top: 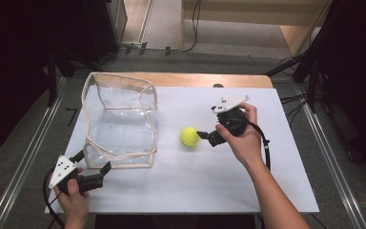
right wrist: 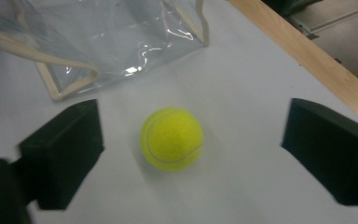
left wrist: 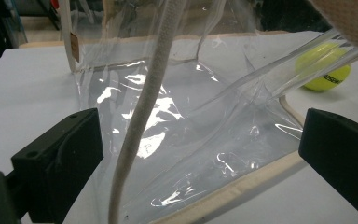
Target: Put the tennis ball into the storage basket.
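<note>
The white table (top: 209, 186) carries one clear bag (top: 120, 119) and one ball (top: 189, 136) just right of it. Right gripper (top: 201, 135) beside the ball, left gripper (top: 93, 162) at the bag's near edge, perhaps touching; both jaws wide.

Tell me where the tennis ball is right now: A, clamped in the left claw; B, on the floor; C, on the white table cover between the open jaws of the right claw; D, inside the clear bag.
C: the tennis ball rests on the white table cover, between the spread jaws of the right claw, outside the clear bag.
</note>
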`<state>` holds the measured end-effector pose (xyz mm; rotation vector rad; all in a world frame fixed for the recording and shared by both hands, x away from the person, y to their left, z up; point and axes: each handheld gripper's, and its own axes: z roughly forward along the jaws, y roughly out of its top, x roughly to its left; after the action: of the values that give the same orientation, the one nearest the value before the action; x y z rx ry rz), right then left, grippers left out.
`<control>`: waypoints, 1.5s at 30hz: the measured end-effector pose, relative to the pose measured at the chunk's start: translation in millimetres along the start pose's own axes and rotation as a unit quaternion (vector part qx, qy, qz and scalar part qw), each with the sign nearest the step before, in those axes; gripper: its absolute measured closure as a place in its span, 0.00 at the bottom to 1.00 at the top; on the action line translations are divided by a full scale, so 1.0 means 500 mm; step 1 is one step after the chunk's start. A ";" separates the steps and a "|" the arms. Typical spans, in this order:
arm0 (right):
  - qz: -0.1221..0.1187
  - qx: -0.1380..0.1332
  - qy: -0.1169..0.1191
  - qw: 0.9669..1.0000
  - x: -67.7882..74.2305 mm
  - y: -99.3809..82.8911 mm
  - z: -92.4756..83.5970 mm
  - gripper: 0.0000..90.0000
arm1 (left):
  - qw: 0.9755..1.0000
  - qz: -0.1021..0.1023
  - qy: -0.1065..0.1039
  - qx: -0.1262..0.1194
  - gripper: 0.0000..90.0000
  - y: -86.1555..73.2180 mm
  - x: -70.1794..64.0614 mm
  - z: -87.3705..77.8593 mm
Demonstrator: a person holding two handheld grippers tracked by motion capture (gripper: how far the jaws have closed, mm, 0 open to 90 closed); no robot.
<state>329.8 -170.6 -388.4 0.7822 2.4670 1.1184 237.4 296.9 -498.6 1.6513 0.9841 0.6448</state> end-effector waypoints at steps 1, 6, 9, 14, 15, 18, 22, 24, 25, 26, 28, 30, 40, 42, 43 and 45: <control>0.001 0.003 -0.005 1.000 0.001 0.002 0.003 0.12 | 1.000 0.000 0.000 0.000 0.00 0.000 0.000 0.000; -0.003 0.014 0.005 1.000 0.002 0.009 0.015 0.12 | 1.000 0.000 0.000 0.000 0.00 0.000 0.000 0.000; -0.005 0.025 0.013 1.000 0.003 0.014 0.024 0.12 | 1.000 0.000 -0.001 0.000 0.00 0.000 0.000 0.000; -0.005 0.044 0.024 0.999 0.006 0.019 0.042 0.12 | 1.000 0.001 -0.001 0.000 0.00 0.000 0.000 0.000; -0.006 0.048 0.027 0.998 0.006 0.020 0.046 0.12 | 1.000 0.001 -0.001 0.000 0.00 0.000 0.000 0.000; -0.005 0.057 0.031 0.998 0.005 0.021 0.057 0.12 | 1.000 0.000 -0.001 0.000 0.00 0.000 0.000 0.000; -0.007 0.077 0.040 0.996 0.007 0.023 0.074 0.12 | 1.000 0.001 -0.001 0.000 0.00 0.000 0.000 0.001; -0.009 0.082 0.042 0.996 0.007 0.024 0.078 0.12 | 1.000 0.000 -0.001 0.000 0.00 0.000 0.000 0.001; -0.010 0.087 0.042 0.995 0.008 0.024 0.082 0.12 | 1.000 0.000 -0.001 0.000 0.00 0.000 0.000 0.001; -0.009 0.092 0.043 0.995 0.008 0.024 0.085 0.12 | 1.000 0.001 -0.001 0.001 0.00 0.000 0.000 0.001; -0.008 0.103 0.045 0.994 0.009 0.024 0.092 0.12 | 1.000 0.001 -0.001 0.001 0.00 0.000 0.000 0.001; -0.010 0.113 0.048 0.992 0.009 0.023 0.101 0.12 | 1.000 0.001 -0.001 0.001 0.00 0.000 0.000 0.001; -0.009 0.154 0.057 0.986 0.006 0.023 0.137 0.12 | 1.000 0.001 -0.001 0.002 0.00 0.000 0.001 0.001; -0.006 0.157 0.056 0.986 0.007 0.023 0.141 0.12 | 1.000 0.001 -0.001 0.002 0.00 0.000 0.000 0.001; -0.010 0.160 0.057 0.985 0.006 0.023 0.144 0.12 | 1.000 0.001 -0.001 0.002 0.00 0.000 0.001 0.001; -0.007 0.166 0.057 0.984 0.006 0.023 0.150 0.12 | 1.000 0.001 -0.001 0.002 0.00 0.000 0.001 0.001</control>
<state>368.4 -118.3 -428.0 0.8087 2.7934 0.7728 238.1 296.9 -498.6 1.6559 0.9829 0.6423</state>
